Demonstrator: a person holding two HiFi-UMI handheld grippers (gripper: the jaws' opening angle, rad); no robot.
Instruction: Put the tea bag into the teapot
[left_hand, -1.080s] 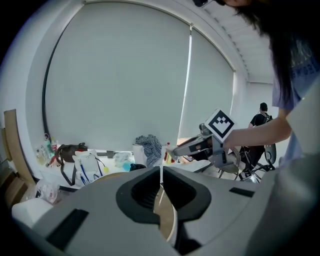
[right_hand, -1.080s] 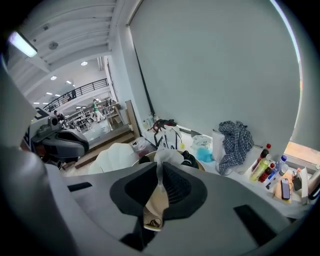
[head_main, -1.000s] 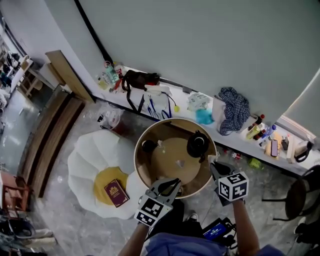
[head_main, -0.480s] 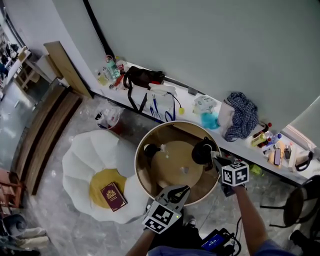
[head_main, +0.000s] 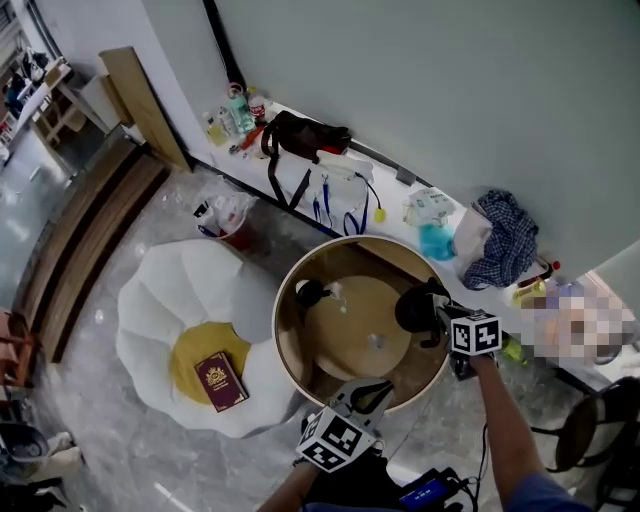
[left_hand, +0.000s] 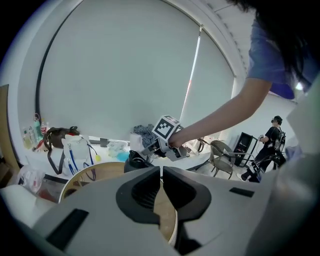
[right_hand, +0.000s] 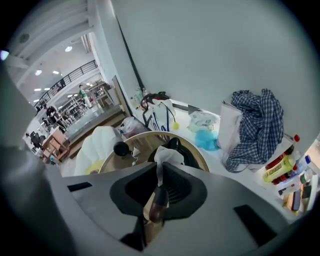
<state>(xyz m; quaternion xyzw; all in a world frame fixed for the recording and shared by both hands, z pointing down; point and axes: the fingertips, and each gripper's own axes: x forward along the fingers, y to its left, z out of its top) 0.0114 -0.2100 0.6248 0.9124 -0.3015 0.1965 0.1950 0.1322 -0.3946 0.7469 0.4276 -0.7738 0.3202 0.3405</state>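
One tea bag (right_hand: 167, 156), pinched in the right hand-held gripper (right_hand: 159, 175) near the teapot (head_main: 415, 310), could miss if released off-centre; left hand-held gripper (left_hand: 161, 172) closed, empty.

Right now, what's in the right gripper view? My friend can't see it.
The right gripper has its jaws shut on a white tea bag, held in front of a black teapot on a round wooden table. A checked cloth lies behind.

Round wooden counter (head_main: 340, 330): black teapot (head_main: 415, 310) on it, small dark pot (head_main: 310, 293) well left of the teapot, tiny pale thing (head_main: 376, 341) near the teapot.
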